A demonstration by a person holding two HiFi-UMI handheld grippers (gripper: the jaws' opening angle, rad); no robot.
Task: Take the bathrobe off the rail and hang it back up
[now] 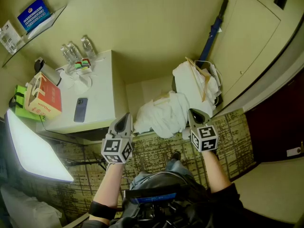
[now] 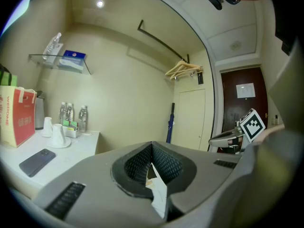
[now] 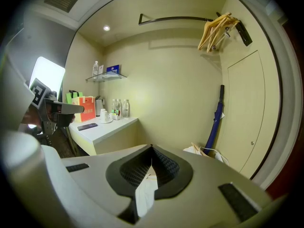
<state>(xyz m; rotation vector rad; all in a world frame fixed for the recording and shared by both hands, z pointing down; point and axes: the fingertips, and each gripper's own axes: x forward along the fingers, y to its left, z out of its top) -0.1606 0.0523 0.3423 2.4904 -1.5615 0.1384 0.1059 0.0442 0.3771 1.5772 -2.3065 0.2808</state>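
Yellow alcove, dark metal rail (image 3: 175,18) overhead. Clamped shut on white fabric bathrobe (image 1: 164,115): left hand-held gripper (image 1: 124,118), right hand-held gripper (image 1: 194,114), spread apart, likely for rehanging.

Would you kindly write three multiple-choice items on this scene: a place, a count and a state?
1. Where does the phone lie? A. on the white table B. on the floor C. on the glass shelf
2. How many water bottles stand on the table? A. one B. three C. six
3. In what state is the bathrobe? A. hung on the rail B. gripped by both grippers C. folded on the table
Answers: 1 A, it lies beside the red bag; 2 B, three stand together; 3 B, the left gripper and right gripper are each shut on its white cloth.
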